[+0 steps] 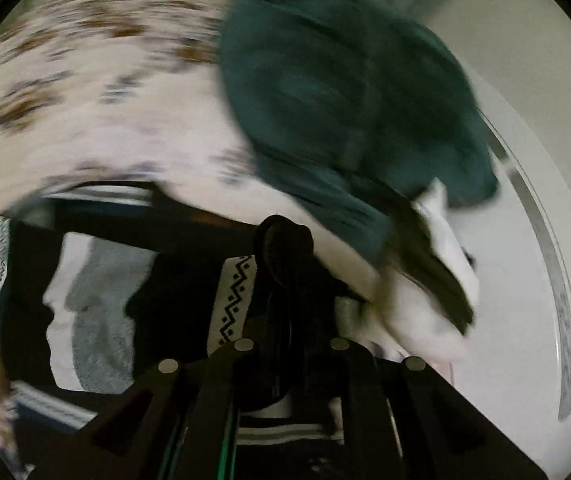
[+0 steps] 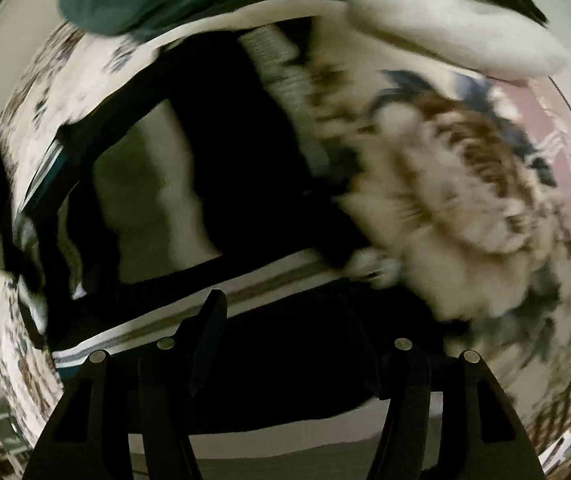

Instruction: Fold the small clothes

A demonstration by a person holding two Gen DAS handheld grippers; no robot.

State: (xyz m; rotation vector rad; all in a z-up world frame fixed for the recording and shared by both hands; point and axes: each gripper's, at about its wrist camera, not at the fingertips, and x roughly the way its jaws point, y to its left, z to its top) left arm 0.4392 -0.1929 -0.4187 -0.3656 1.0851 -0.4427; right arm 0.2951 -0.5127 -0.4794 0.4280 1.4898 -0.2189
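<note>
In the left wrist view, our left tool is pressed together, pinching a black garment with grey and white bands and a zigzag trim over the floral bedspread. In the right wrist view, our right tool stands spread above the same black cloth; we read no writing through the blur.

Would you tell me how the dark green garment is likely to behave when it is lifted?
The dark green garment probably goes floppy: it lies in soft folds. It looks light, being thin cloth. It should drape rather than slide, though blur hides detail.
</note>
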